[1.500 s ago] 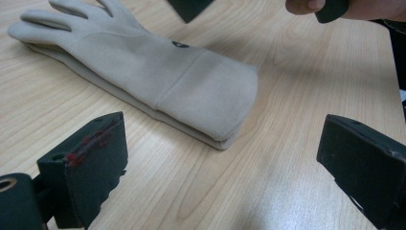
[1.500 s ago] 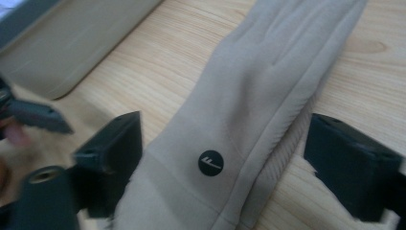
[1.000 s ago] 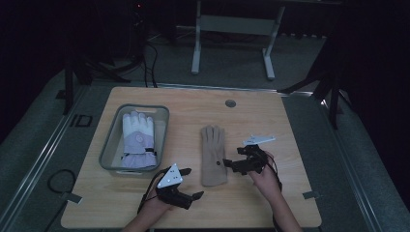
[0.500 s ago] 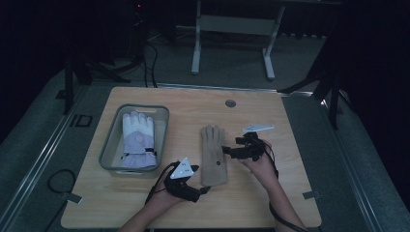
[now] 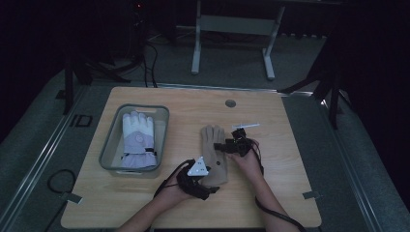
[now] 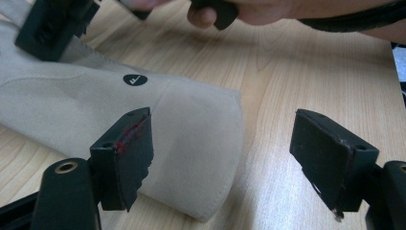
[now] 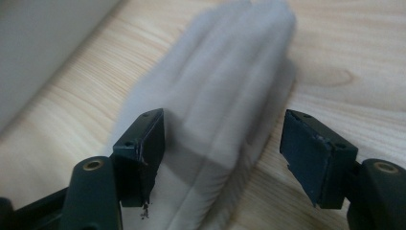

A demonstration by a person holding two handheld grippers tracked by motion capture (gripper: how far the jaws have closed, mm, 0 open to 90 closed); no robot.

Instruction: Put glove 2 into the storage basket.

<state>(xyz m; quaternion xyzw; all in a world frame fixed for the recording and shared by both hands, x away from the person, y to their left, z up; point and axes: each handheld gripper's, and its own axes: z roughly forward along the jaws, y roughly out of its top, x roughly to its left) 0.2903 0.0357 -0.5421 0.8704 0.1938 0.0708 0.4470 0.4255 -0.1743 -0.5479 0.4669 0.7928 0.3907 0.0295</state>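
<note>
In the high view, the left gripper sits at the cuff end of the tan glove, which lies flat on the table just right of the grey bin holding a white glove. The right gripper is over the tan glove's middle; a second ago it was off its right edge, and the left was lower left of the cuff.

In the left gripper view, the jaws stand apart, having just been closing, with the cuff partly between them, unpinched.

In the right gripper view, the jaws, likewise narrowing, straddle the blurred glove fingers without pressing.
</note>
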